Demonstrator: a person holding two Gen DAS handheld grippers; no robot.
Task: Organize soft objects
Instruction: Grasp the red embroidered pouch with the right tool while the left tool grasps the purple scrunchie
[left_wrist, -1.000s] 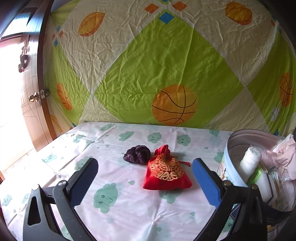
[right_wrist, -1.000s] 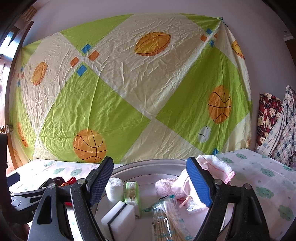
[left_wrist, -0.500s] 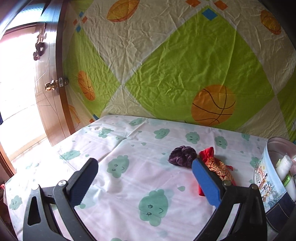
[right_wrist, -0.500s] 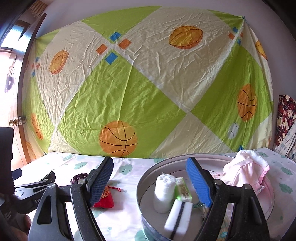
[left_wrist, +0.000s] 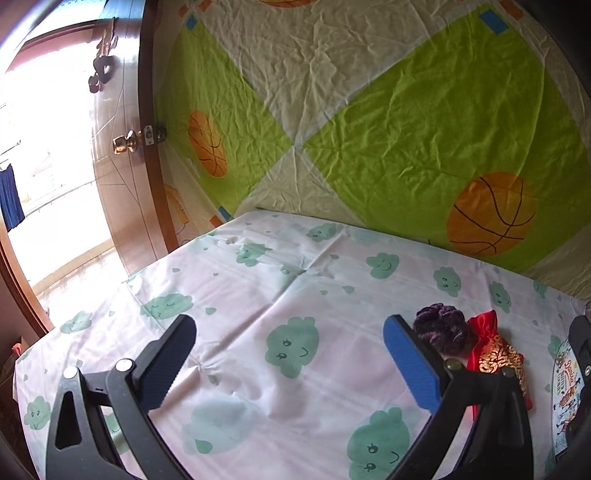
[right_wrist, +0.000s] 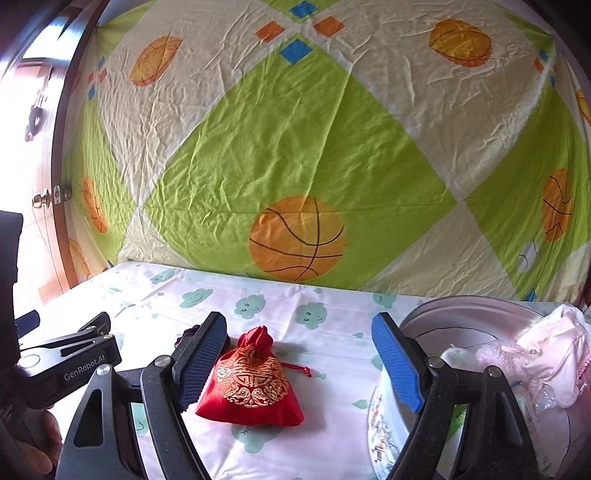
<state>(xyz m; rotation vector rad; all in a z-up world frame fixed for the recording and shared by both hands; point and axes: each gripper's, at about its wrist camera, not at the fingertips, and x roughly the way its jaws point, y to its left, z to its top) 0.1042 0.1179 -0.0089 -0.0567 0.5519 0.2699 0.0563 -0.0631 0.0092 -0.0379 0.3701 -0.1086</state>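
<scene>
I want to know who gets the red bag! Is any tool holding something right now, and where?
Nothing is held. The right tool is open around the red bag, not pinching it. The left tool is open over bare sheet.

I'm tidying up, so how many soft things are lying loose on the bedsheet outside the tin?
2. The red pouch lies ahead of the right claw, and the purple scrunchie sits beside its tied neck. More soft items are in the tin, partly hidden.
</scene>
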